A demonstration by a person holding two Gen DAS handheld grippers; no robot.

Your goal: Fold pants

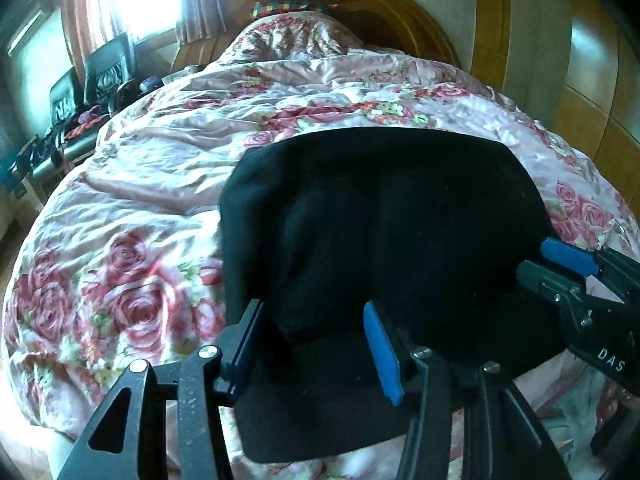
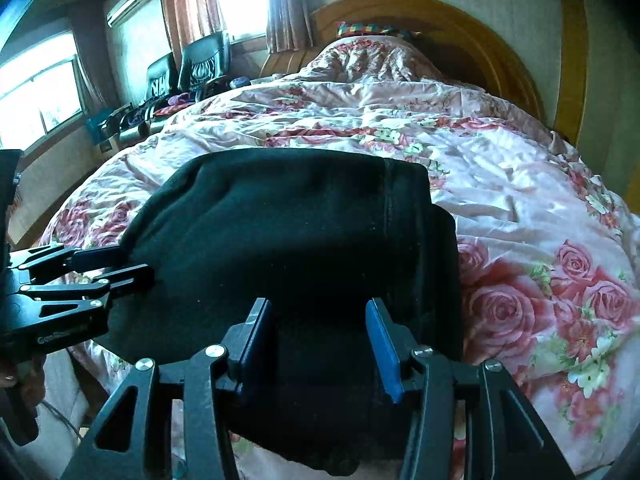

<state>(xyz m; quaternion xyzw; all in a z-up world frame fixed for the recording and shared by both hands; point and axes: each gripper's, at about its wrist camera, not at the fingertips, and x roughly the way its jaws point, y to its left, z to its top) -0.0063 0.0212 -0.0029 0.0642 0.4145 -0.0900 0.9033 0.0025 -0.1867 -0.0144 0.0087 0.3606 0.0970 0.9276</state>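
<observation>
The black pants [image 1: 380, 216] lie in a folded bundle on the near part of the bed and also show in the right wrist view [image 2: 288, 236]. My left gripper [image 1: 312, 344] is open, its blue-padded fingers spread over the bundle's near left edge, not clamped. My right gripper [image 2: 320, 344] is open over the near right part of the bundle. Each gripper shows in the other's view: the right one at the bundle's right side [image 1: 560, 268], the left one at its left side [image 2: 116, 264].
A pink rose-print quilt [image 1: 132, 208] covers the bed [image 2: 540, 240]. A wooden headboard [image 2: 460, 28] stands at the far end with a heaped pillow area. Black chairs [image 2: 192, 68] and clutter line the left side under bright windows.
</observation>
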